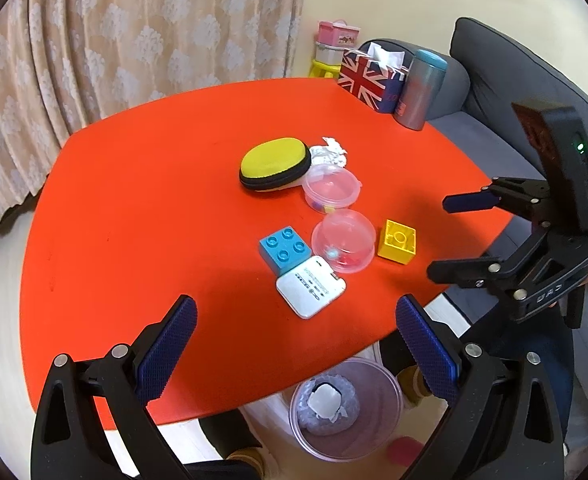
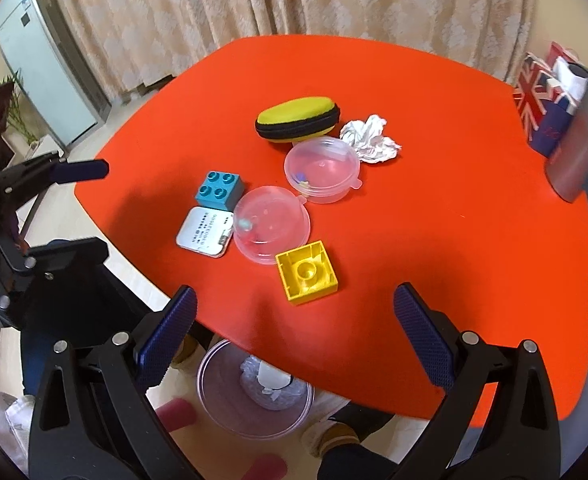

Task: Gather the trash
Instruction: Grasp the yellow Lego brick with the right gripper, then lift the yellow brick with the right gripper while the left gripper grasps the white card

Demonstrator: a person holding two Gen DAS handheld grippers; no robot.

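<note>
A crumpled white paper ball (image 1: 329,151) (image 2: 370,139) lies on the red table (image 1: 141,200) (image 2: 434,200), behind a yellow-black zip case (image 1: 274,169) (image 2: 298,121). A clear bin (image 1: 344,408) (image 2: 253,396) with white trash inside stands on the floor below the table's near edge. My left gripper (image 1: 296,344) is open and empty over the near edge. My right gripper (image 2: 294,336) is open and empty too; it also shows in the left wrist view (image 1: 450,236).
Two clear round tubs (image 1: 332,190) (image 1: 344,246), a blue brick (image 1: 283,249), a yellow brick (image 1: 398,241) and a white flat box (image 1: 311,287) lie mid-table. A Union Jack tissue box (image 1: 370,80) and a grey flask (image 1: 420,90) stand at the far corner. A grey sofa (image 1: 494,92) is behind.
</note>
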